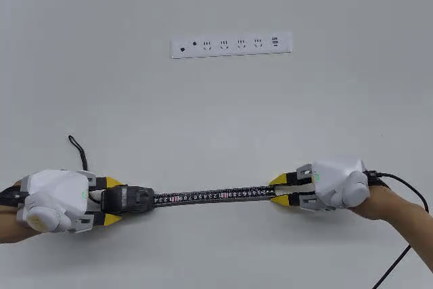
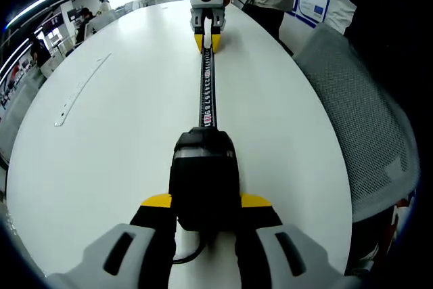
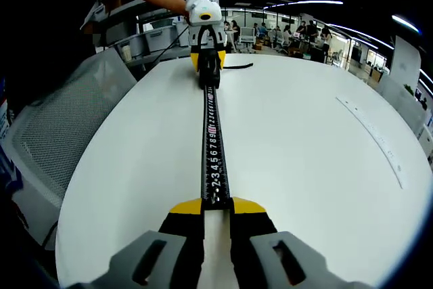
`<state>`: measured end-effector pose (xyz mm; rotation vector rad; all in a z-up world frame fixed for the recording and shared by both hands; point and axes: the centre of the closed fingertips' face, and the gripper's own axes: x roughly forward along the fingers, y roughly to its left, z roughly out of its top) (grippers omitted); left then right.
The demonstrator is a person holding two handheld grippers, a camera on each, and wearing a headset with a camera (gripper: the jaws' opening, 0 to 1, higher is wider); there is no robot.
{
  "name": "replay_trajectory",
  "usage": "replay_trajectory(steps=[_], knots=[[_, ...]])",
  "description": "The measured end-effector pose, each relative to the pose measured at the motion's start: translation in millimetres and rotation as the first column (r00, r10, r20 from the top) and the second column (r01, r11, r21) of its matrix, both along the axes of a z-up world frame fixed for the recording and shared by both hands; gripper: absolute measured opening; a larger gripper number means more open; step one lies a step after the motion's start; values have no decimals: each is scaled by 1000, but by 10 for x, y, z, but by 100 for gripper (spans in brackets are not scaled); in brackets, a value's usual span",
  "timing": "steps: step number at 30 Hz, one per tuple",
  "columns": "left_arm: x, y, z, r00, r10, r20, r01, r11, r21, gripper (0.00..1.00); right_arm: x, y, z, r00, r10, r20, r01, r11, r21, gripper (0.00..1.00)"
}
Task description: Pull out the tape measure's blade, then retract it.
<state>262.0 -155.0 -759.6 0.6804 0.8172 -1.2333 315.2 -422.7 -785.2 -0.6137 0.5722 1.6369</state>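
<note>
nearest, the left claw (image 1: 114, 201) is clamped on the black case (image 1: 130, 199) and the right claw (image 1: 279, 191) is pinched on the tip of the blade (image 1: 213, 195) – the blade runs straight between them, low over the desk (image 1: 216, 113). the pull-out looks done, so retraction is next. if the right claw slips or lets go, the spring would likely whip the blade home and jerk the case askew – better to feed it back held. the strip (image 1: 231, 45) lies well beyond.
</note>
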Motion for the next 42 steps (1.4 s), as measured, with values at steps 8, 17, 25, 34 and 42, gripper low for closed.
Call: replay_trajectory(steps=[8, 17, 25, 34, 42], knots=[[-6, 8, -10, 1000, -14, -3, 14, 1000, 1, 30, -6, 7, 5, 1000, 2, 9, -2, 1000, -7, 12], [40, -14, 16, 999, -28, 18, 28, 1000, 6, 38, -31, -13, 4, 1000, 17, 10, -16, 1000, -26, 17], [62, -9, 54, 1000, -13, 24, 13, 1000, 3, 42, -33, -49, 14, 1000, 1, 15, -1, 999, -36, 23], [3, 34, 98, 999, 39, 0, -39, 999, -7, 51, -22, -76, 73, 999, -45, 19, 46, 998, -40, 33], [-74, 97, 154, 993, 121, -2, -121, 992, -36, 58, -42, -105, 118, 994, -107, 11, 107, 993, -43, 41]])
